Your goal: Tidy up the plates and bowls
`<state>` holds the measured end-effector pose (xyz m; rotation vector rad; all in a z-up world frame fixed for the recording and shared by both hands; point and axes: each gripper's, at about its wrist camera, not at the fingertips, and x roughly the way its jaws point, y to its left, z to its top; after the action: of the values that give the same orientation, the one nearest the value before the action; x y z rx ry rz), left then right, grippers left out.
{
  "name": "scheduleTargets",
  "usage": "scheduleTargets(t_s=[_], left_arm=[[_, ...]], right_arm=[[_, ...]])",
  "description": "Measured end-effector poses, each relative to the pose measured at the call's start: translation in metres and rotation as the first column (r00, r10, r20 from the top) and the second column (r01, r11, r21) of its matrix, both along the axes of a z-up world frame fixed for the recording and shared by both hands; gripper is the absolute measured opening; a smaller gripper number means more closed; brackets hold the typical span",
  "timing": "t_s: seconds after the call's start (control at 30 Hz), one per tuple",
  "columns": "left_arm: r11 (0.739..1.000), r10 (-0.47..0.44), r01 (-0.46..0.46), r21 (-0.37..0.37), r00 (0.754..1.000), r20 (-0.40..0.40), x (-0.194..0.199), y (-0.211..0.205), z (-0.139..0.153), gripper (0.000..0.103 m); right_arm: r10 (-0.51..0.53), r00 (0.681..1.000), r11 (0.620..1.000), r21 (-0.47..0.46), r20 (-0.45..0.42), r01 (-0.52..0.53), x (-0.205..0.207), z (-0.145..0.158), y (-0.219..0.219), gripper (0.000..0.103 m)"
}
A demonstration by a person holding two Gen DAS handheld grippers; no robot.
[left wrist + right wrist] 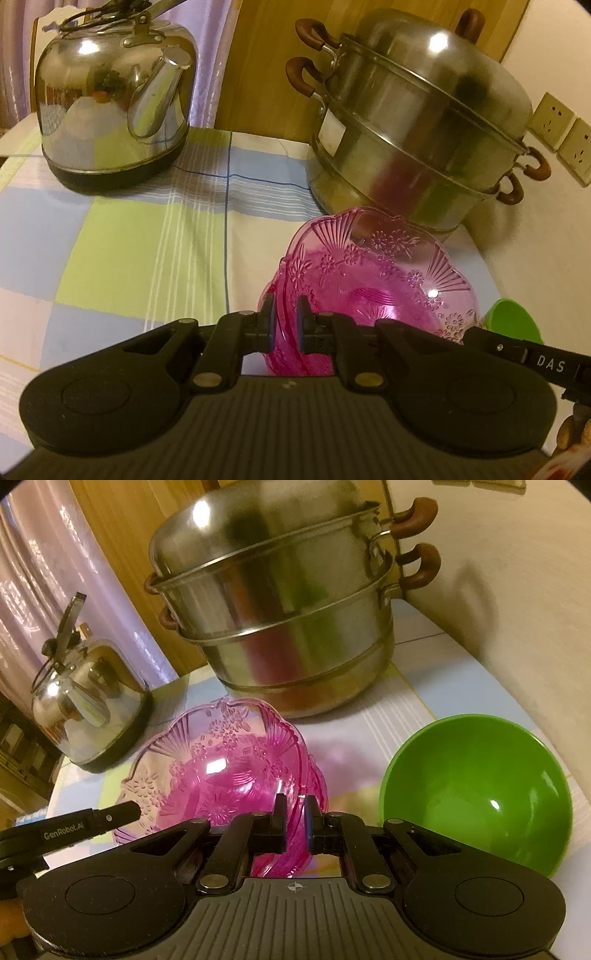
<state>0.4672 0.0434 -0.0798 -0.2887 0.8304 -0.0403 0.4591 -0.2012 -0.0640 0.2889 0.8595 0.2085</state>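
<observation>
- Pink bowl [373,291] [221,771] of clear moulded plastic, scalloped rim, pressed fans and flowers, just in front of the steel steamer pot.
- Left gripper [285,317] pinching the pink bowl's near rim, 1 finger inside the wall and 1 outside, blue pads against the plastic.
- Right gripper [294,814] likewise clamped on the pink bowl's rim, on the side facing the green bowl; fingers close together with the thin wall between.
- Pink bowl tilted; underside hidden by both gripper bodies, so contact with the cloth impossible to judge.
- Green bowl [476,797] [513,321], smooth, opaque, glossy, round, to the right of the pink bowl and apart from it; only a sliver visible in the left wrist view.
- Steamer pot [417,122] [280,602], 2 stacked tiers under a domed lid, brushed steel, brown curved handles; top cropped in the right wrist view.
- Kettle [110,99] [88,709], mirror-polished, dark base, left of the steamer pot and well apart.
- Checked tablecloth [122,254] [369,731] in green, blue and white under everything.
</observation>
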Motion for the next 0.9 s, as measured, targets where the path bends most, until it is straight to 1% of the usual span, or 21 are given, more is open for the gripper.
scheduleTargets(t_s=[0.17,0.33,0.9], left_arm=[[1.0,0.005,-0.005,0.001,1.0,-0.002,0.006,-0.003,-0.008,0.009],[1.0,0.0,0.001,0.016,1.0,-0.022,0.009,-0.006,-0.018,0.009],[1.0,0.008,-0.008,0.017,1.0,-0.021,0.011,-0.007,-0.02,0.009]], right_arm=[[0.008,1.0,1.0,-0.03,0.007,-0.007,0.007,-0.008,0.004,0.009],[0.01,1.0,0.999,-0.034,-0.002,-0.01,0.009,-0.014,0.002,0.009],[0.02,1.0,0.999,-0.046,-0.006,-0.02,0.013,-0.025,0.003,0.009]])
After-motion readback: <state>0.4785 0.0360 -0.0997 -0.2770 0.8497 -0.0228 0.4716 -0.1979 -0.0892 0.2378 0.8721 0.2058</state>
